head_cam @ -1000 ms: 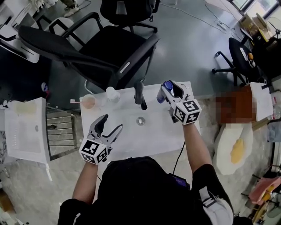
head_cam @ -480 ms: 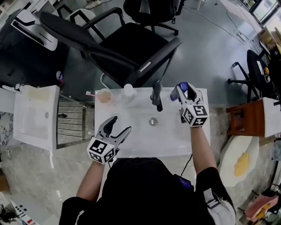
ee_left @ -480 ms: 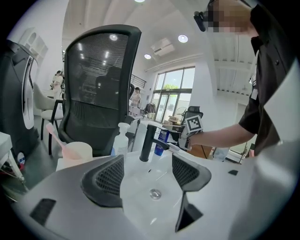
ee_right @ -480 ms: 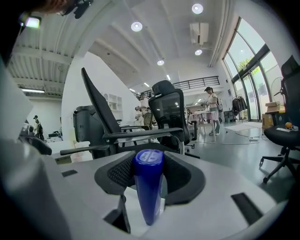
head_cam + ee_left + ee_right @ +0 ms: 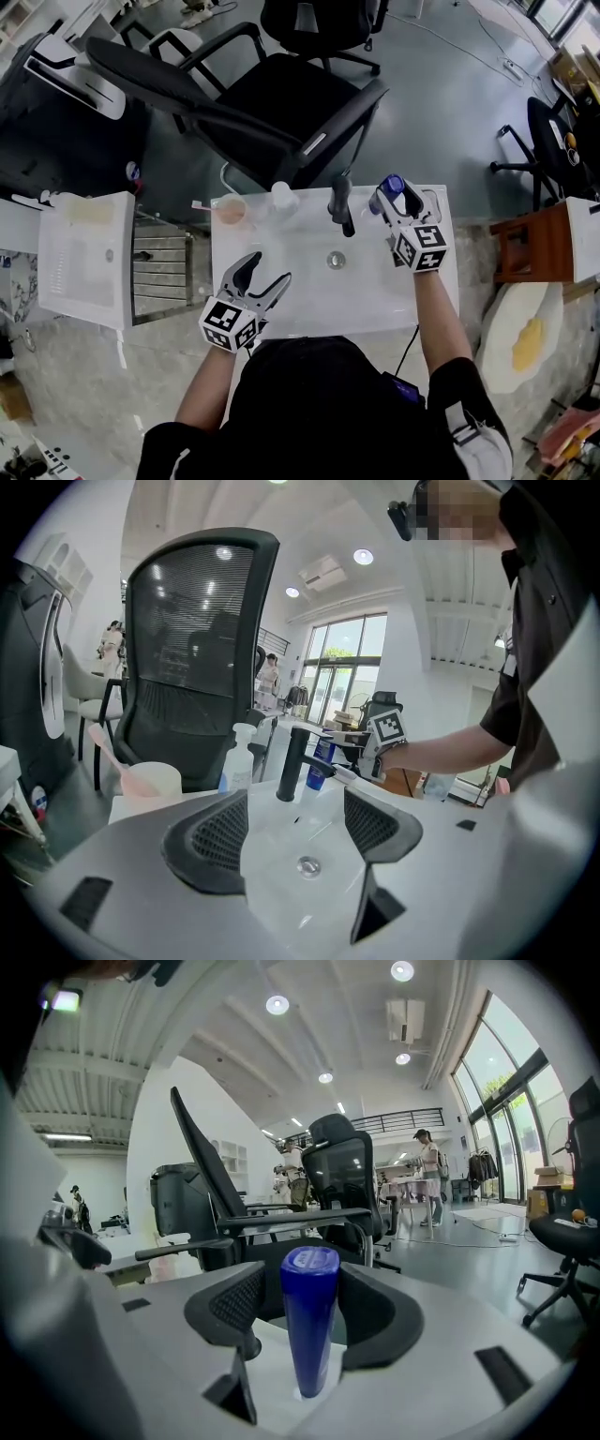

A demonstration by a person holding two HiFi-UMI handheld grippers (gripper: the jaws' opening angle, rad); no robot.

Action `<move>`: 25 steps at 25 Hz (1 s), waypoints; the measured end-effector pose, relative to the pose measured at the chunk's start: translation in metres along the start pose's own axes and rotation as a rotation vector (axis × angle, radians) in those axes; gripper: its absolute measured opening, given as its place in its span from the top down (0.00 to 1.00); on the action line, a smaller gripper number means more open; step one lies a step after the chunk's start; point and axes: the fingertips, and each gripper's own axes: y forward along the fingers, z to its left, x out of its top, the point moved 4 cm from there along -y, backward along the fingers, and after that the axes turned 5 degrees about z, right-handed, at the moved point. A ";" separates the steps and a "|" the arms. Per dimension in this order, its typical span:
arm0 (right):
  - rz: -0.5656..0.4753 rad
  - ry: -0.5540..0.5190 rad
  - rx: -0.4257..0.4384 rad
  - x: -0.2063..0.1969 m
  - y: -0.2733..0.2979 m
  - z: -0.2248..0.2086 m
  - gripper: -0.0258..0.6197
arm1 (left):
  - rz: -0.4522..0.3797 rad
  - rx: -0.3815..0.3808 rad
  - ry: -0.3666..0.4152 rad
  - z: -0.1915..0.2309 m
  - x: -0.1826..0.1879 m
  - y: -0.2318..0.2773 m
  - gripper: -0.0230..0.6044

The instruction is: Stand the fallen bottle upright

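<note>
A blue bottle [image 5: 392, 186] stands upright on the sink's back right corner, cap up. My right gripper [image 5: 394, 199] reaches round it. In the right gripper view the bottle [image 5: 309, 1321] rises between the two jaws of the right gripper [image 5: 300, 1309]. The jaws have just been opening: a gap shows at the left pad, and the right pad lies very close. My left gripper [image 5: 263, 269] hangs open over the sink's front left with nothing in it. In the left gripper view, past my left gripper [image 5: 298, 827], the bottle [image 5: 319, 764] shows beside the tap.
A black tap [image 5: 341, 200] stands at the back of the white sink [image 5: 375, 291], above the drain [image 5: 336, 260]. A pink cup [image 5: 229, 212] and a white pump bottle [image 5: 280, 197] sit at the back left. A black office chair [image 5: 272, 103] stands behind.
The right jaws stand a little wider round the blue bottle, which keeps its place. Both hands stay where they were; only the head camera has shifted.
</note>
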 end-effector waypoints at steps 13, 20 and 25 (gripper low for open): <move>-0.056 0.105 -0.036 0.010 -0.025 0.008 0.59 | -0.078 -0.016 -0.013 0.011 0.009 -0.022 0.43; -0.102 0.120 -0.116 0.008 -0.072 0.015 0.59 | -0.133 0.000 0.012 0.025 0.016 -0.038 0.43; -0.161 0.180 -0.171 0.013 -0.114 0.016 0.59 | -0.224 0.037 0.085 0.037 0.035 -0.054 0.62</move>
